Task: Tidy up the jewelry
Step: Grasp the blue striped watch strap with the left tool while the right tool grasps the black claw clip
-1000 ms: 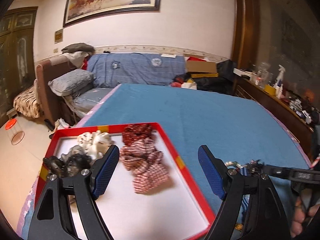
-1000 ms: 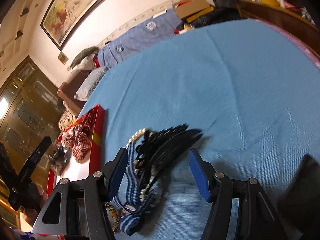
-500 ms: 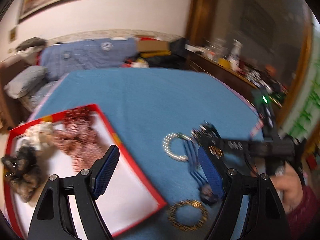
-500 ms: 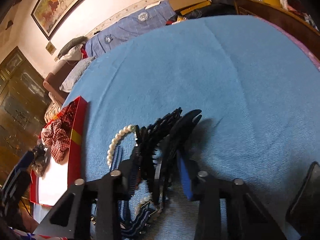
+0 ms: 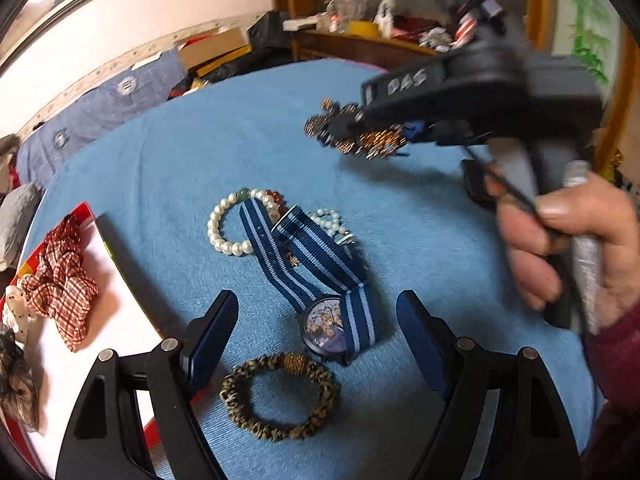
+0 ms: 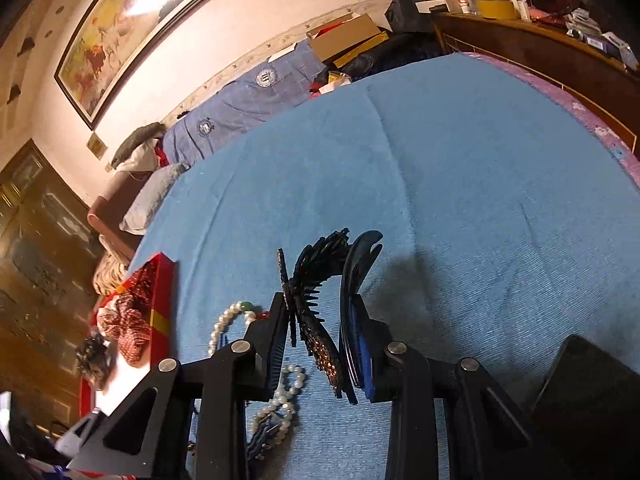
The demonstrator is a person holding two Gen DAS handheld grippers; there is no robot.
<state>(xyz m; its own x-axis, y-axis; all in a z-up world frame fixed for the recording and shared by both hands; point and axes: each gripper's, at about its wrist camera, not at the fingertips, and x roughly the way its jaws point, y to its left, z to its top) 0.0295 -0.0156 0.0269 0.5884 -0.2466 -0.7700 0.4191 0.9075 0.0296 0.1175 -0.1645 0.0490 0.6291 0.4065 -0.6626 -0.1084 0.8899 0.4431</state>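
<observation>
My right gripper [image 6: 318,304] has a black hair clip [image 6: 320,272] with bronze glitter between its jaws, which are still closing; the pads press on it and it hangs clear of the blue cloth. In the left wrist view that clip [image 5: 360,136] is held up at the far right by a person's hand. My left gripper [image 5: 316,304] is open, pointing down over a blue striped watch [image 5: 324,324] and a leopard-print bracelet [image 5: 280,396], touching neither. A pearl bracelet [image 5: 228,232] lies just beyond them. The red tray [image 5: 82,210] on the left holds a checked scrunchie [image 5: 60,284].
A dark flat object [image 6: 588,392] lies on the blue cloth [image 6: 480,160] near my right gripper. More pearls [image 6: 284,396] trail under that gripper. A wooden sideboard [image 6: 540,52] with bottles runs along the right edge, a sofa [image 6: 248,96] stands behind.
My right gripper closed on the black hair clip and raised it off the pile. The left gripper swung from the tray across to the watch and bracelets, tilting downward, still open.
</observation>
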